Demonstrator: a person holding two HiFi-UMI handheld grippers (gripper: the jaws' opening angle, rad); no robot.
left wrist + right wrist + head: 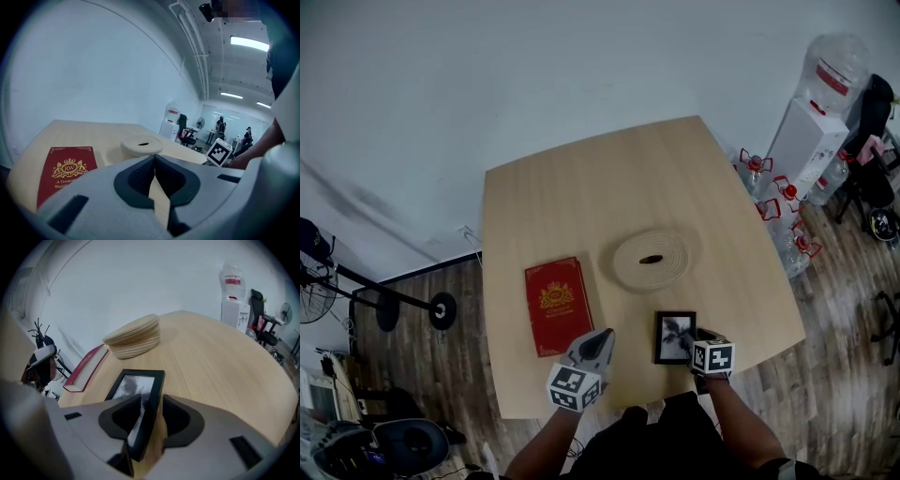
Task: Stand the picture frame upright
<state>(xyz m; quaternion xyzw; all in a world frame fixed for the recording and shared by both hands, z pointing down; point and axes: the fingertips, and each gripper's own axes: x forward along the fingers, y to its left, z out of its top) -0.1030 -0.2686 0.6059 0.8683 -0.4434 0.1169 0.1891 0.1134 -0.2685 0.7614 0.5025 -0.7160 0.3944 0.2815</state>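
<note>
A small black picture frame [675,337] lies flat on the wooden table [581,197] near its front edge. My right gripper [701,336] comes down at the frame's right side. In the right gripper view the frame [136,383] runs slantwise between the jaws of that gripper [151,401]. One pad rests over the glass and the other sits against the outer edge, so they pinch the right bar. My left gripper [602,337] hovers to the left of the frame, apart from it. Its jaws [154,171] are shut with nothing between them.
A red book [557,305] lies left of the frame, and a round woven coil [652,260] sits behind it. Beyond the table's right edge stand a water dispenser [811,141] and several bottles. A fan [314,281] stands on the floor at left.
</note>
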